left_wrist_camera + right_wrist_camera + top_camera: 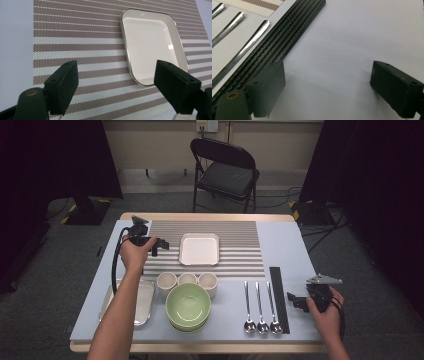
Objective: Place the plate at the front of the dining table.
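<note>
My left gripper (159, 245) hovers open over the left part of the striped placemat (240, 247), just left of a white square plate (199, 249). In the left gripper view the gripper (116, 72) holds nothing, and the plate (152, 47) lies ahead to the right on the placemat (82, 47). At the table's right front, my right gripper (295, 301) is open and empty beside the black flat sticks (279, 297). The right gripper view has this gripper (327, 75) over bare cloth, with the sticks (287, 37) and spoon handles (244, 50) to its left.
Three small white cups (187, 280) stand in a row below the placemat, with stacked green bowls (188, 306) in front of them. A metal tray (127, 301) lies front left. Three spoons (260, 307) lie left of the sticks. A folding chair (225, 172) stands behind the table.
</note>
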Available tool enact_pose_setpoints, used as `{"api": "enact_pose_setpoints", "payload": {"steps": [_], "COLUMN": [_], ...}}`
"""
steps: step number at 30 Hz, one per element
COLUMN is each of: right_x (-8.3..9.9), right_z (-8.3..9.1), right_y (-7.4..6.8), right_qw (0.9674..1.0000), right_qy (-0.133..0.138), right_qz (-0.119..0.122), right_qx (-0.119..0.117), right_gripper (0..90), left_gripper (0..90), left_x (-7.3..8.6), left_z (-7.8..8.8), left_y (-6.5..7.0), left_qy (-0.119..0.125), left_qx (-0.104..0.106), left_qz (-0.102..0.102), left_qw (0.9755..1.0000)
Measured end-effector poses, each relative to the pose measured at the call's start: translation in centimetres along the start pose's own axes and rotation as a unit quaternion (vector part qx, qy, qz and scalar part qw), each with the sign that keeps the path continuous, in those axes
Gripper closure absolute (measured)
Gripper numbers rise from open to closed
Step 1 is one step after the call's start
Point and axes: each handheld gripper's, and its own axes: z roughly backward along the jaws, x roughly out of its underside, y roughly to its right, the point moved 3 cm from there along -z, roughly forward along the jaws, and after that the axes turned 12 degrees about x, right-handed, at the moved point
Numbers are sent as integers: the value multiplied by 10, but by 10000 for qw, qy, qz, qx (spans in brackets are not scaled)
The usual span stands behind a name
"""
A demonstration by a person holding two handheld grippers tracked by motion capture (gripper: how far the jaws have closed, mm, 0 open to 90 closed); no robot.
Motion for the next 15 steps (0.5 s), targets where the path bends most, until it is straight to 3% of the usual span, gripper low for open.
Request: {"api": "enact_pose_setpoints", "payload": {"steps": [9,11,15], "right_x": [0,0,0], "right_z": [0,0,0], "right_y": [0,0,0], "right_qw": [10000,10000,10000], "right_qy": [-1,0,0], "right_qz": [-2,-2,-3], "right_qx": [-1,0,-1], "right_gripper": [116,116,116], "left_gripper": [197,197,197], "left_x": [3,4,6], "left_z": [4,5,7], "left_y": [4,4,2], "left_qy": [-6,18,37], "left_qx": [20,107,26], "left_qz": [-50,-22,-35], "left_qw": [10000,9999,10000]}}
